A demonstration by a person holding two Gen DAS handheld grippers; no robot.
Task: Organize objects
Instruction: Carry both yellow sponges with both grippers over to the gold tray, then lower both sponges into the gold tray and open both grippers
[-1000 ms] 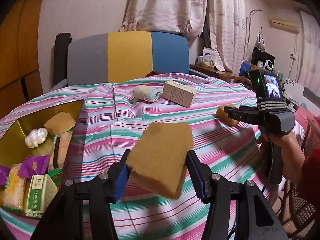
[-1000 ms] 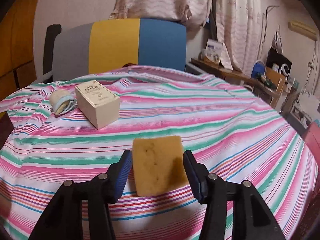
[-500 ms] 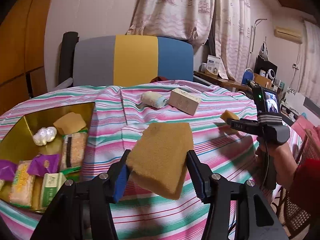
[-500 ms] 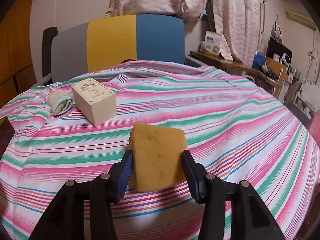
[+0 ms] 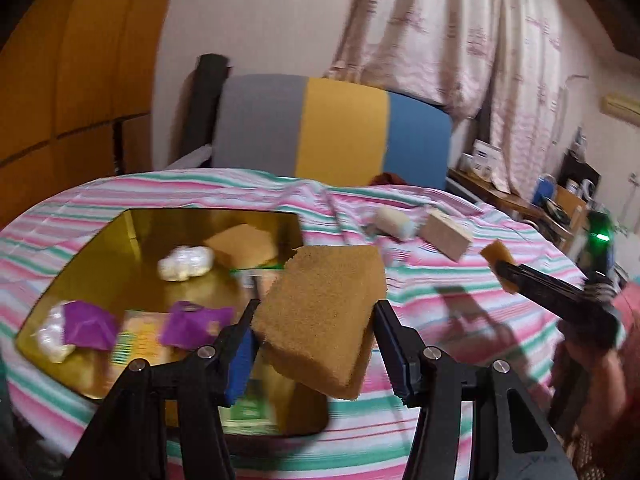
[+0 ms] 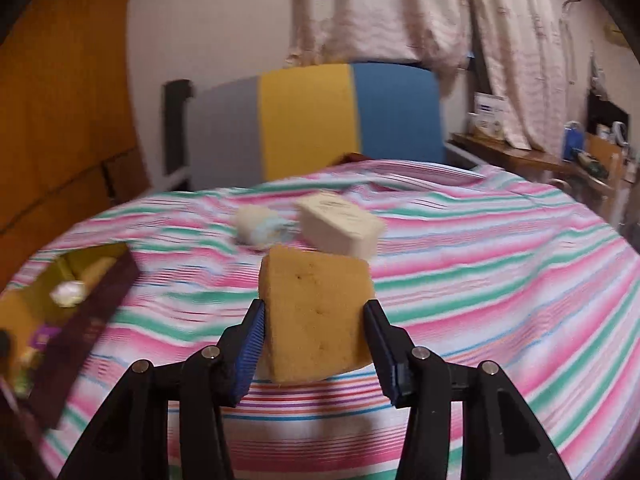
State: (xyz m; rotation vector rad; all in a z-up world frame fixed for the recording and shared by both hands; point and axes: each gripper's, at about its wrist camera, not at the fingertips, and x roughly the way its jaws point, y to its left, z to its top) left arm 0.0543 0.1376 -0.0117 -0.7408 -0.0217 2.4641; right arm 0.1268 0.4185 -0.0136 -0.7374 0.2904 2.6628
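Observation:
My left gripper [image 5: 316,344] is shut on a large tan sponge [image 5: 324,312] and holds it in the air over the right edge of a gold tray [image 5: 120,280]. The tray holds another sponge [image 5: 242,244], a white pearly lump [image 5: 184,266], purple packets [image 5: 86,326] and green packets. My right gripper [image 6: 316,344] is shut on a second tan sponge [image 6: 316,312], lifted above the striped tablecloth [image 6: 500,280]. It also shows in the left wrist view [image 5: 500,266] at the right.
A cream box [image 6: 340,226] and a rolled white-blue cloth [image 6: 258,226] lie on the cloth beyond the right gripper. The tray's dark rim [image 6: 88,320] is at the left. A grey-yellow-blue chair back [image 6: 316,120] stands behind the table. A cluttered shelf [image 6: 560,156] is at the right.
The left gripper has swung left with its sponge, from over the cloth to over the tray. The right gripper closed on its sponge, lifted it and turned left toward the tray.

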